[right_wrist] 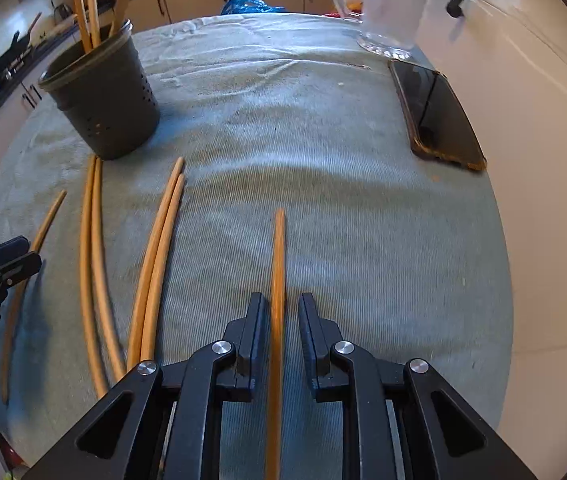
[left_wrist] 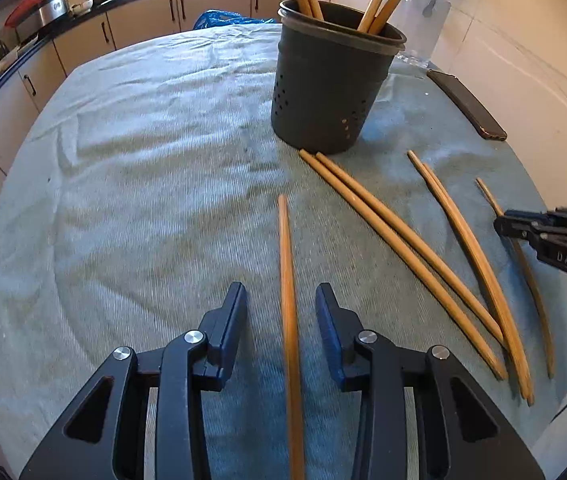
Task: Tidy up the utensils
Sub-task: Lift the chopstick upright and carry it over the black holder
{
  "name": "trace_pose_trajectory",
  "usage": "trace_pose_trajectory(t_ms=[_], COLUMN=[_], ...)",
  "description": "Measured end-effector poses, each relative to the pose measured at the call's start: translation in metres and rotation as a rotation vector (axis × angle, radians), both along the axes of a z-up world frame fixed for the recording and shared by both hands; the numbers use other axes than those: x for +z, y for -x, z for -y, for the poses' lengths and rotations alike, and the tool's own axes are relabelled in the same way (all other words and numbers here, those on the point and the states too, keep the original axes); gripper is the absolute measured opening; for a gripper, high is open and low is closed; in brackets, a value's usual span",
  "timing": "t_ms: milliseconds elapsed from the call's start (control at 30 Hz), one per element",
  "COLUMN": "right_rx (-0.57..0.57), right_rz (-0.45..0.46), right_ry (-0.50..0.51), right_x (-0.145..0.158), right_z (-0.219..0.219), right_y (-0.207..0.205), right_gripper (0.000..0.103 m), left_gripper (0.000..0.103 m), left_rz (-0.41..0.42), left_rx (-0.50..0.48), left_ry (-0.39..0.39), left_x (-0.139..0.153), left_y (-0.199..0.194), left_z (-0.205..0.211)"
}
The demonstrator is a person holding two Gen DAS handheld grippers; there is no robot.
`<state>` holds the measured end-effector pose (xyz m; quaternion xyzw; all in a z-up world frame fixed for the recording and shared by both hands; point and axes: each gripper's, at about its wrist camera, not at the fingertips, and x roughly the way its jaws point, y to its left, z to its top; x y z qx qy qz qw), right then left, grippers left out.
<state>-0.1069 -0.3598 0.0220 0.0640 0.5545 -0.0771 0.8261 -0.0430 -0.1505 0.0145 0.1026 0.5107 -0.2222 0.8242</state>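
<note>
Looking through each wrist view:
Left wrist: your left tongs (left_wrist: 280, 300) stand wide, straddling one chopstick (left_wrist: 286, 280) lying on the bench (left_wrist: 143, 160); the holder (left_wrist: 331, 80) stands beyond.
Right wrist: your right tongs (right_wrist: 282, 308) sit narrower, astride another chopstick (right_wrist: 277, 280), not touching; phone (right_wrist: 435, 116) on the right.

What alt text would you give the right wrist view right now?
The right gripper is open, its fingers straddling one wooden chopstick on a grey cloth. Five more chopsticks lie left, below a dark holder; a phone lies right.
</note>
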Motion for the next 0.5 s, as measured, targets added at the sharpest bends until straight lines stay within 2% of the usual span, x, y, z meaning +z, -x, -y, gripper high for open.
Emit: trace_pose_trajectory(t_ms=[200,267,300,333,367,433,500], right_rx=[0.014,0.025,0.026,0.022,0.018,0.008,-0.008], right_rz=[-0.024,-0.009,0.004,0.018,0.033,0.056,0.079], right_ry=[0.011,0.02,0.02,0.018,0.013,0.009,-0.012], right_x=[0.001,0.002,0.002,0.002,0.001,0.002,0.004], right_z=[0.0,-0.004,-0.005,-0.005,-0.005,-0.006,-0.003], right_y=[-0.022,-0.023,-0.022,-0.021,-0.019,-0.014,-0.011], right_gripper=[0.018,0.015,0.014,0.012,0.007,0.007,0.007], left_gripper=[0.035,0.035,0.029,0.009,0.006,0.006,0.006], left_rz=[0.034,0.049,0.059,0.067,0.068,0.041,0.049], left_rx=[-0.008,-0.007,0.001,0.007,0.011,0.022,0.046], left_ry=[-0.012,-0.008,-0.01,-0.011,-0.007,0.023,0.046], left_x=[-0.001,-0.001,-0.001,-0.001,0.0,0.002,0.009], left_y=[-0.001,0.001,0.002,0.003,0.003,0.002,0.003], left_z=[0.006,0.006,0.005,0.004,0.002,-0.003,-0.012])
